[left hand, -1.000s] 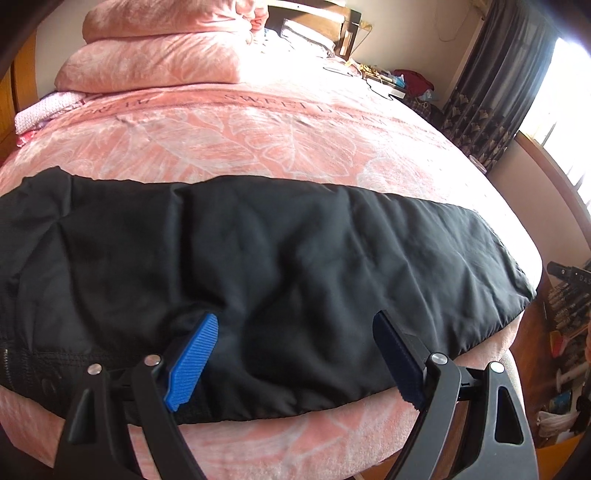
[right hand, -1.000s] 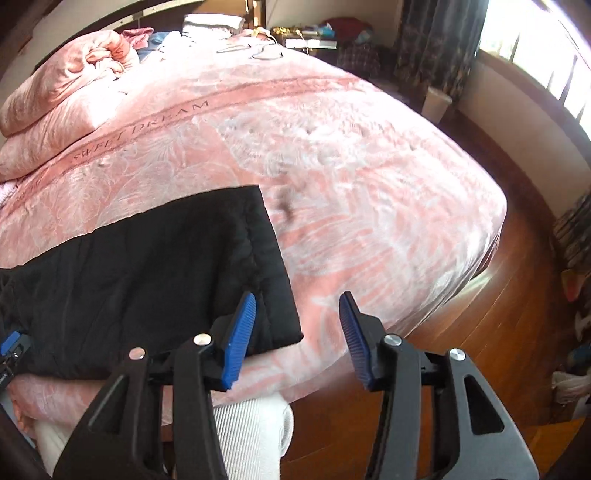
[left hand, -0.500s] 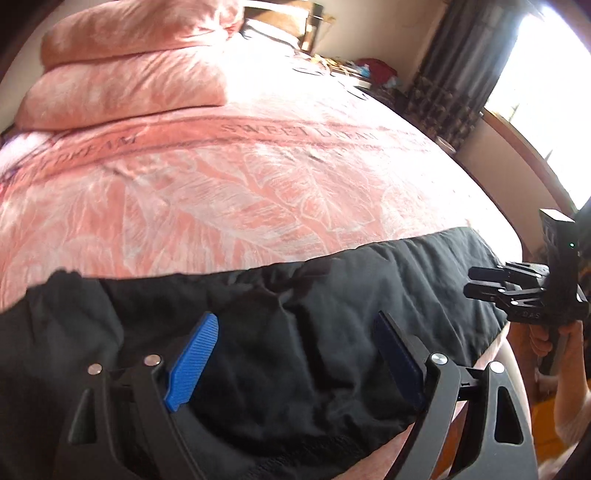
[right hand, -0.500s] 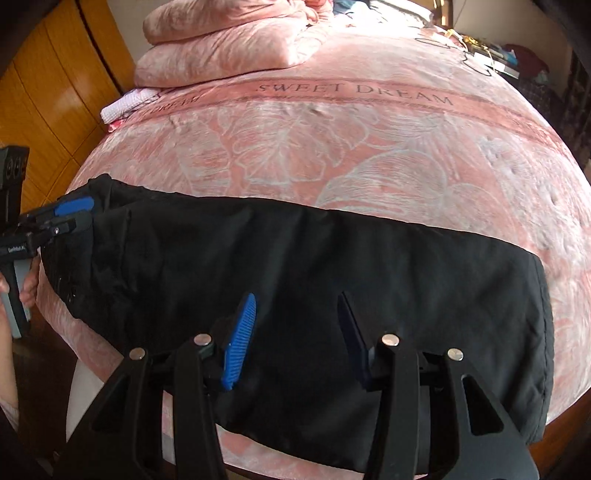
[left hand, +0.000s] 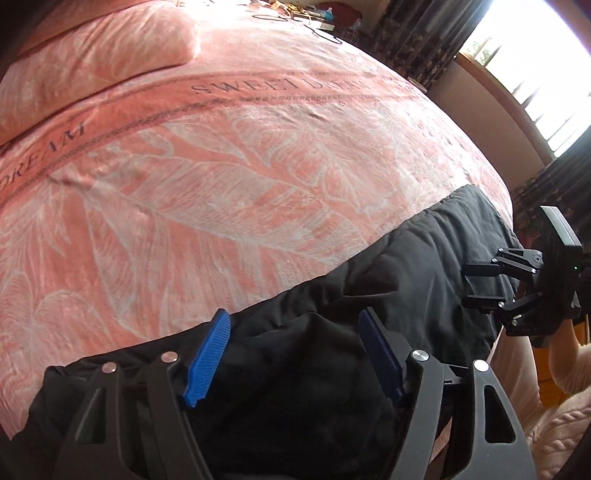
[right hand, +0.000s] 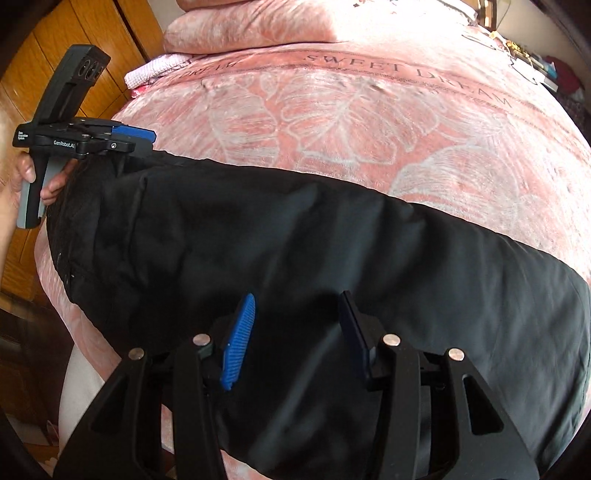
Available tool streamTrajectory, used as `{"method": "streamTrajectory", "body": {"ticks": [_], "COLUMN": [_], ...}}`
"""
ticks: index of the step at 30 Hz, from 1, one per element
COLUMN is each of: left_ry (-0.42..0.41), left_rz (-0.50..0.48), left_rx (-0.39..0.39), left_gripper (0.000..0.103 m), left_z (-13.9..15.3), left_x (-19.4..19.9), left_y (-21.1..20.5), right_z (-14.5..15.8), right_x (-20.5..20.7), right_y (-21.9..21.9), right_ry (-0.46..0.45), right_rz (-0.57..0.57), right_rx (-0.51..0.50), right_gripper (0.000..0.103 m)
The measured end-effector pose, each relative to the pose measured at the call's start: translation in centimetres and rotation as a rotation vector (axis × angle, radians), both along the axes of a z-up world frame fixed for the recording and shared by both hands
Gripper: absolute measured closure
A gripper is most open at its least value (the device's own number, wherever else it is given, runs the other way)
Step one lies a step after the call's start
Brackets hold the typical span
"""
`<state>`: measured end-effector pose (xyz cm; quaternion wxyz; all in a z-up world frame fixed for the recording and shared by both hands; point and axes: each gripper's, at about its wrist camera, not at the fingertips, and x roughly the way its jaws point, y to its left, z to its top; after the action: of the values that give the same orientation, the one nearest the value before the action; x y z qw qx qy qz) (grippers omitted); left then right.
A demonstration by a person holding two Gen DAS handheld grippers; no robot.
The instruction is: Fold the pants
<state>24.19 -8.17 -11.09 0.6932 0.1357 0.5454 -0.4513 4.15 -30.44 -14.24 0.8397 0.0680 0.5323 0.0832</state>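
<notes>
Black pants lying lengthwise along the bed's near edge.
They are resting flat on the pink bed, slightly rumpled, waistband end bunching at the left corner.

Home bedroom: bed wearing a pink fleece blanket reading "SWEET DREAM", matching pillows sitting at the head, patterned dark curtains hanging beside a sunlit window, orange wooden wardrobe panels standing alongside, clutter lying on a far surface

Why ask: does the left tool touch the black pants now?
Cannot tell. In the right wrist view the left tool meets the black pants at their corner, but no gap or contact shows plainly.
</notes>
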Motion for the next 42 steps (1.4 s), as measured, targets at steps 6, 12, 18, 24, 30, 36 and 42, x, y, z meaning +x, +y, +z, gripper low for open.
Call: {"method": "streamTrajectory", "body": {"ticks": [6,12,18,24,30,36,42], "left_ry": [0.020,0.082,0.252,0.367,0.411,0.356,0.249], "left_rz": [-0.303,-0.415,-0.468,-0.478,-0.484,-0.418,-0.313], "left_rx": [0.009,0.101,0.110,0.110,0.124,0.124,0.054], "left_gripper": [0.035,0.035,0.035,0.035,0.032,0.079,0.097], "left_z": [0.1,-1.6,-2.6,-3.9,-5.3,-4.4,-1.7], "left_x": [-1.8,-0.2,2.1,3.3,3.0,3.3,2.6], "left_y": [-1.1,-3.0,-3.2,-3.3,-4.3,-2.8,-1.0], "right_z": [-0.7,-0.9,-1.2,-1.5,-1.6,-1.8,-1.9], "right_x": [0.3,0.6,0.8,0.9,1.0,1.2,1.3], "right_y": [-0.2,0.7,0.5,0.8,1.2,1.3,1.2], "right_ry": [0.019,0.021,0.026,0.027,0.025,0.025,0.022], "right_rz": [-0.007,0.015,0.010,0.011,0.011,0.006,-0.011], "right_rx": [0.012,-0.022,-0.009,-0.031,-0.048,-0.051,-0.040], "right_gripper": [0.050,0.044,0.044,0.043,0.040,0.040,0.040]}}
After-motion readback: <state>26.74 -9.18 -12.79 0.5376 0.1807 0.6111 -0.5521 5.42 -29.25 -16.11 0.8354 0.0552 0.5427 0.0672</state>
